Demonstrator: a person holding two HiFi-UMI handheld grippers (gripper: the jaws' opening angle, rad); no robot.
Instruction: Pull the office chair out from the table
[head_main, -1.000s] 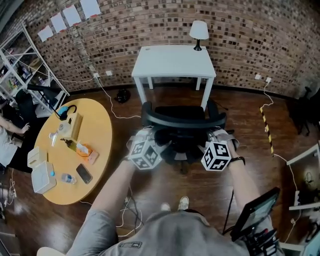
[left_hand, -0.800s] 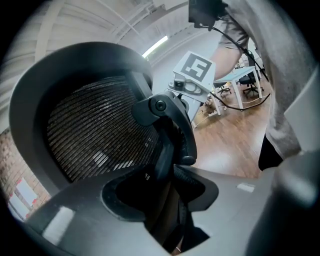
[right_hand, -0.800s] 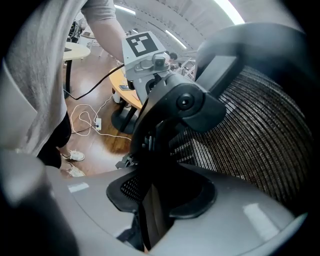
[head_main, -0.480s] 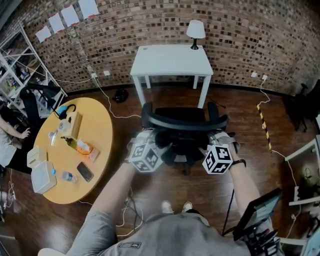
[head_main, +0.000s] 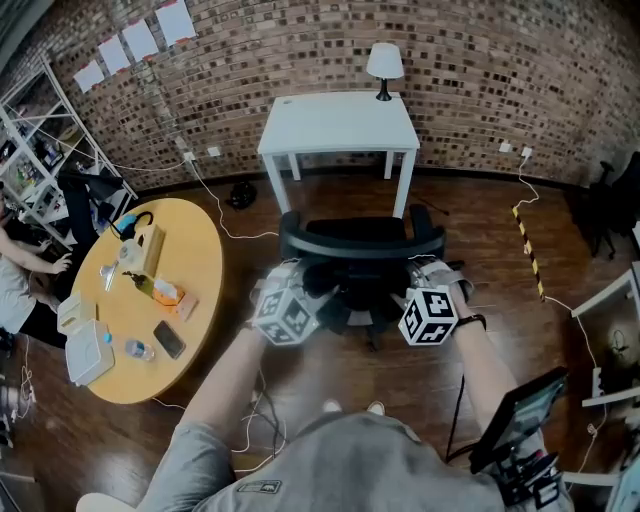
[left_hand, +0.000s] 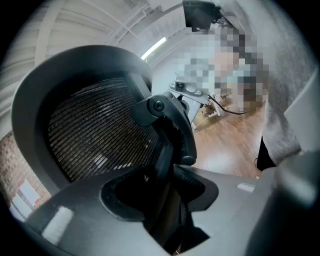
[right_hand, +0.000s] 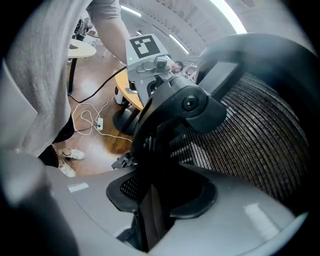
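- The office chair (head_main: 362, 250) is black. It has a curved back made of dark net (left_hand: 95, 135) and two arm rests.
- It stands upright on the brown wood floor, with its back to the person and its seat facing the table (head_main: 338, 125).
- The left gripper (head_main: 322, 300) and the right gripper (head_main: 405, 292) each pinch a black bar at the back of the chair.
- The table is white, with a square top. It stands by the brick wall, just past the chair.

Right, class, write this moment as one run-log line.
left tongs: shut on office chair back | right tongs: shut on chair back | chair: in front of white table
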